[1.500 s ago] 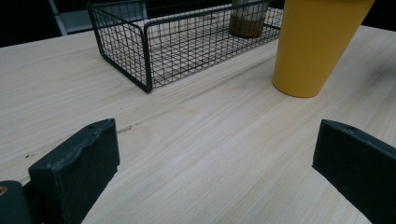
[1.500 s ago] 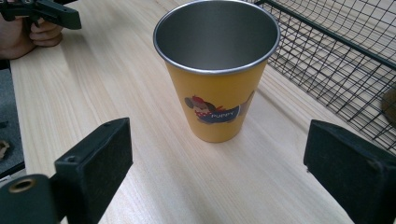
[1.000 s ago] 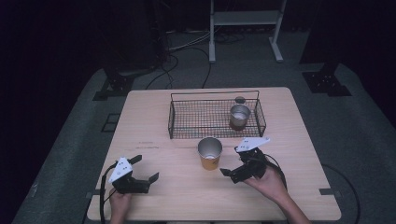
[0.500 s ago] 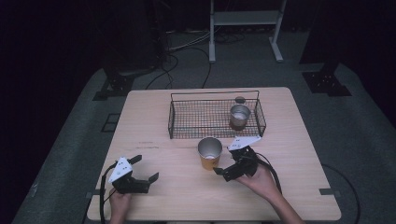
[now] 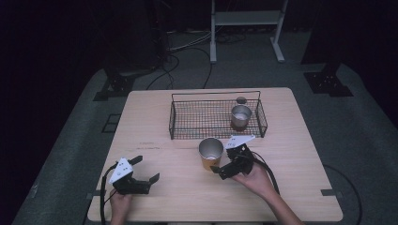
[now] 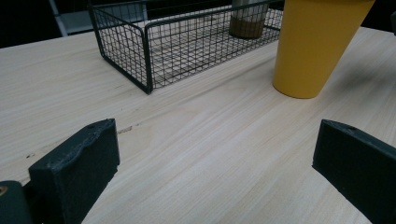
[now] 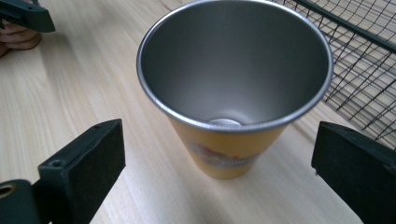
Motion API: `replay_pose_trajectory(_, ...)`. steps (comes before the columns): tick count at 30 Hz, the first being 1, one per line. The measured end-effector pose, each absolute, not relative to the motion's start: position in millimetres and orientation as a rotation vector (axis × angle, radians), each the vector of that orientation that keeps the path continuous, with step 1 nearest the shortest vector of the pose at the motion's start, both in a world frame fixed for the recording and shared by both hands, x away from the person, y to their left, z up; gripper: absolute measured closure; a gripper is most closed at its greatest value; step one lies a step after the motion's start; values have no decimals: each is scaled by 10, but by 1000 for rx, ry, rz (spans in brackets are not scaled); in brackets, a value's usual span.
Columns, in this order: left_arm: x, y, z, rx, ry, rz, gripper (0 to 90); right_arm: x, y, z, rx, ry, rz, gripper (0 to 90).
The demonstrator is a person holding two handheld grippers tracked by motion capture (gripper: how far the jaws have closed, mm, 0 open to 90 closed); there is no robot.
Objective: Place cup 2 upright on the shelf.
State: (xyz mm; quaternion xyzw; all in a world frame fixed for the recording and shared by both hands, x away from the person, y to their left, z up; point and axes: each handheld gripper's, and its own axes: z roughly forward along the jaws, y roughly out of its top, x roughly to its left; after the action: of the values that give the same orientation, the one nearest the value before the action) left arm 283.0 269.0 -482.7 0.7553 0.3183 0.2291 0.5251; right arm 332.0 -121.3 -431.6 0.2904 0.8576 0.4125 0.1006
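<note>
A yellow cup (image 5: 210,153) with a steel inside stands upright on the wooden table (image 5: 291,140), just in front of a black wire basket (image 5: 206,123). In the right gripper view the cup (image 7: 233,93) is close ahead. My right gripper (image 7: 219,172) is open, one jaw to either side of the cup and apart from it. From above, the right gripper (image 5: 219,160) sits just right of the cup. My left gripper (image 5: 147,168) rests open near the front left, with nothing between its jaws. The left gripper view has that gripper (image 6: 210,172) facing the cup (image 6: 317,42) and the basket (image 6: 187,42).
A second metal cup (image 5: 241,116) stands inside the basket at its right end, and the left gripper view shows that cup (image 6: 247,21) behind the mesh. A small dark round thing (image 5: 241,100) lies behind the basket. Bare wood stretches between the two grippers.
My right gripper has moved left toward the yellow cup, so its open jaws now flank it. The left gripper has stayed put.
</note>
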Motion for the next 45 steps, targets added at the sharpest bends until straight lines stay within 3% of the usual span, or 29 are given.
replay_pose_trajectory(35, 2832, 2702, -4827, 1799, 759, 542, 0, 3530, -889, -4347, 806, 2547, 1124, 25)
replay_pose_trajectory(45, 2830, 2705, -4825, 1797, 762, 542, 0, 3550, -887, -4357, 815, 2559, 1115, 79)
